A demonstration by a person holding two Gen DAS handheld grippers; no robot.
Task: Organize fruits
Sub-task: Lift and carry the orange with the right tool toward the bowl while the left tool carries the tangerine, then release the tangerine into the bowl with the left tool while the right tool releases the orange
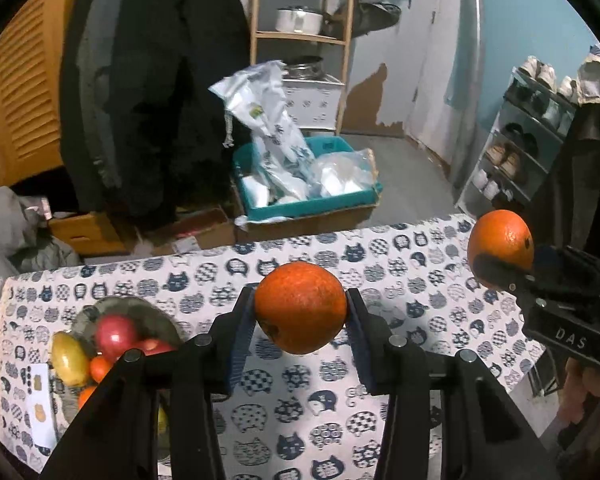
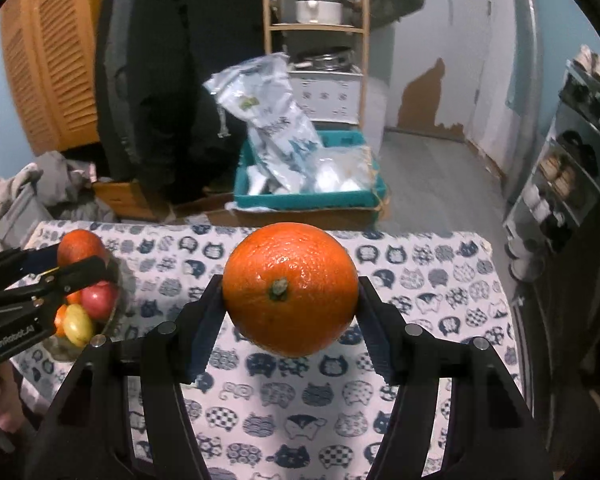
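Observation:
My left gripper (image 1: 300,312) is shut on a dark orange (image 1: 300,306) and holds it above the cat-print tablecloth (image 1: 380,272). My right gripper (image 2: 290,300) is shut on a bigger bright orange (image 2: 290,288), stem facing the camera, also above the table. Each shows in the other view: the right gripper with its orange (image 1: 500,244) at the right, the left one with its orange (image 2: 80,248) at the left over the bowl. A glass bowl (image 1: 156,312) at the table's left holds a red apple (image 1: 114,334), a yellow fruit (image 1: 70,358) and small orange fruits (image 1: 100,368).
A white card (image 1: 40,404) lies by the bowl near the table's left edge. Beyond the table are a teal crate (image 1: 308,204) with plastic bags on a cardboard box, a hanging dark coat (image 1: 152,92), a wooden shelf (image 1: 300,36) and a shoe rack (image 1: 516,152) at the right.

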